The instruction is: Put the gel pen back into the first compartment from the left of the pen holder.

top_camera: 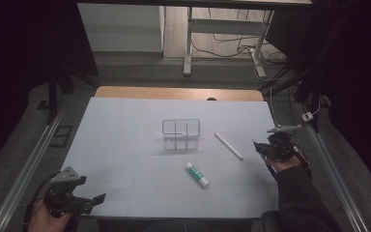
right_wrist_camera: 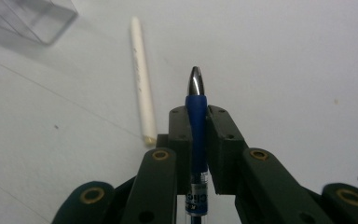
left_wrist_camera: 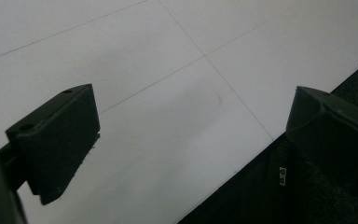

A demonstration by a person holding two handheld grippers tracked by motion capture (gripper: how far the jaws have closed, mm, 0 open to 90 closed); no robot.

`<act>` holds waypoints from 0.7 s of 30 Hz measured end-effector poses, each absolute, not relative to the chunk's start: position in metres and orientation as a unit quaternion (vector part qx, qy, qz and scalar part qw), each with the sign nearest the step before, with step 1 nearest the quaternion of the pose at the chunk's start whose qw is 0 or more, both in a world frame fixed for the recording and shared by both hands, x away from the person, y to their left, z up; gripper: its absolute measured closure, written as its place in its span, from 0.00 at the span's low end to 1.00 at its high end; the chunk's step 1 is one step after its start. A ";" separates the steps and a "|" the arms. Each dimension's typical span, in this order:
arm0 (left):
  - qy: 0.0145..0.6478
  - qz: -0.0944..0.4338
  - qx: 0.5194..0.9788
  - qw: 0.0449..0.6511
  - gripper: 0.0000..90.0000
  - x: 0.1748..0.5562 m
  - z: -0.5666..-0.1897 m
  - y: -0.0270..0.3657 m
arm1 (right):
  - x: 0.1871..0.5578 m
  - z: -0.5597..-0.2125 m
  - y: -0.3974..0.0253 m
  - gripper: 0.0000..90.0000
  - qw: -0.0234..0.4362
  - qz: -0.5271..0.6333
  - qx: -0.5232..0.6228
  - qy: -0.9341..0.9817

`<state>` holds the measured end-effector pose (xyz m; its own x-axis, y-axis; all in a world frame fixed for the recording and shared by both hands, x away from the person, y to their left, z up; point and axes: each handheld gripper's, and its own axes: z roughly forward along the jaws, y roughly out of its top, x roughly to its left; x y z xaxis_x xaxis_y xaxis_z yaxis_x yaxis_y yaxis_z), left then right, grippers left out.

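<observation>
My right gripper [right_wrist_camera: 197,116] is shut on a blue pen [right_wrist_camera: 196,105] whose silver tip sticks out past the jaws. In the high view that gripper [top_camera: 262,149] is at the table's right edge, just right of a white stick [top_camera: 229,146]. The same white stick [right_wrist_camera: 141,79] lies left of the pen in the right gripper view. A clear plastic organiser [top_camera: 181,134] stands mid-table, with a glue stick [top_camera: 196,174] lying in front of it. My left gripper [top_camera: 94,199] is open at the front left corner; its jaws [left_wrist_camera: 186,130] stand wide apart over bare table.
The white table top [top_camera: 125,145] has a wooden strip along its far edge. Metal rails run along both sides. A desk frame [top_camera: 222,43] and cables stand on the floor beyond. A corner of the clear organiser [right_wrist_camera: 32,18] shows top left in the right gripper view.
</observation>
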<state>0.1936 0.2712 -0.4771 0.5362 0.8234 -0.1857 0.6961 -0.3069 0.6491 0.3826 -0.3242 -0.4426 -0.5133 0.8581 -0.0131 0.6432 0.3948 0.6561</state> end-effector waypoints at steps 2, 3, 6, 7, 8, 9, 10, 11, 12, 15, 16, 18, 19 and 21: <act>0.473 0.091 0.803 0.350 0.04 0.194 -0.477 0.271 | 0.381 -0.437 -0.321 0.89 0.183 0.316 0.454 0.813; 0.472 0.091 0.804 0.350 0.04 0.194 -0.477 0.271 | 0.381 -0.435 -0.320 0.89 0.182 0.324 0.451 0.812; 0.472 0.091 0.804 0.350 0.04 0.194 -0.477 0.271 | 0.379 -0.428 -0.313 0.89 0.183 0.342 0.439 0.810; 0.472 0.091 0.804 0.350 0.04 0.194 -0.477 0.271 | 0.379 -0.423 -0.307 0.89 0.180 0.354 0.431 0.810; 0.472 0.091 0.804 0.351 0.04 0.194 -0.477 0.271 | 0.379 -0.423 -0.307 0.89 0.180 0.354 0.431 0.810; 0.472 0.090 0.804 0.351 0.04 0.194 -0.477 0.271 | 0.379 -0.421 -0.305 0.89 0.180 0.359 0.427 0.810; 0.473 0.090 0.803 0.351 0.04 0.194 -0.477 0.271 | 0.379 -0.419 -0.302 0.89 0.179 0.364 0.423 0.810; 0.473 0.090 0.803 0.351 0.04 0.194 -0.477 0.271 | 0.380 -0.417 -0.299 0.89 0.177 0.371 0.420 0.809; 0.473 0.090 0.803 0.352 0.04 0.194 -0.477 0.271 | 0.380 -0.415 -0.297 0.89 0.177 0.376 0.414 0.810; 0.473 0.089 0.803 0.352 0.04 0.194 -0.477 0.272 | 0.381 -0.411 -0.288 0.89 0.174 0.392 0.396 0.812; 0.473 0.089 0.803 0.353 0.04 0.194 -0.477 0.272 | 0.382 -0.410 -0.285 0.89 0.173 0.399 0.392 0.811; 0.473 0.089 0.803 0.353 0.04 0.194 -0.477 0.272 | 0.383 -0.407 -0.278 0.89 0.172 0.409 0.384 0.810; 0.472 0.089 0.803 0.353 0.04 0.194 -0.477 0.272 | 0.384 -0.405 -0.275 0.89 0.170 0.413 0.381 0.810; 0.472 0.089 0.803 0.353 0.04 0.194 -0.477 0.272 | 0.385 -0.403 -0.267 0.89 0.167 0.420 0.375 0.809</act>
